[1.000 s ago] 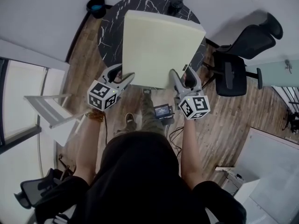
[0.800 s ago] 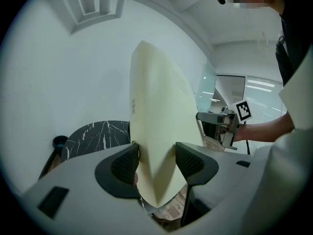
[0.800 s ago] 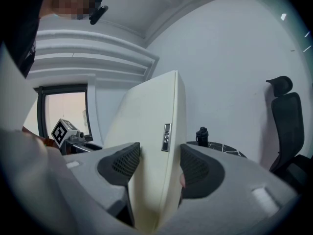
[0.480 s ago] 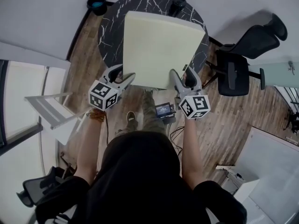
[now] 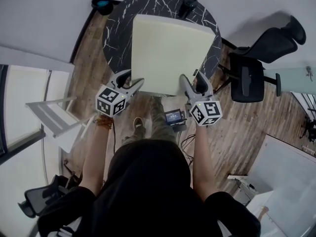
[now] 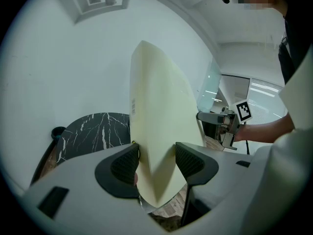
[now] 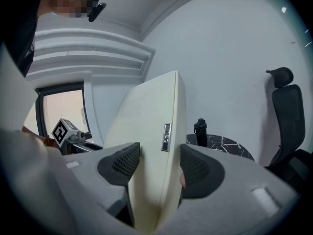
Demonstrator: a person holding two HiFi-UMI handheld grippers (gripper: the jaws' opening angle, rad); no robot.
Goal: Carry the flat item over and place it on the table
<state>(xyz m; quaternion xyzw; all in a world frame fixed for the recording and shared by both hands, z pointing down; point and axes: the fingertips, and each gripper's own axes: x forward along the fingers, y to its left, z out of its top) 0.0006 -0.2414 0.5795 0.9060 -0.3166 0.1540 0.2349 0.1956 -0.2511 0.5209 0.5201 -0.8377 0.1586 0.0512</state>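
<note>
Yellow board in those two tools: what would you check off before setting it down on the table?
1. Left tool shut on the board's near edge: ok.
2. Right tool shut on that same edge: ok.
3. Board over the black marble table: ok.
4. Black bottle clear of the board's far corner: cannot tell.
5. Table under the board free of things: cannot tell, the board hides it.
</note>
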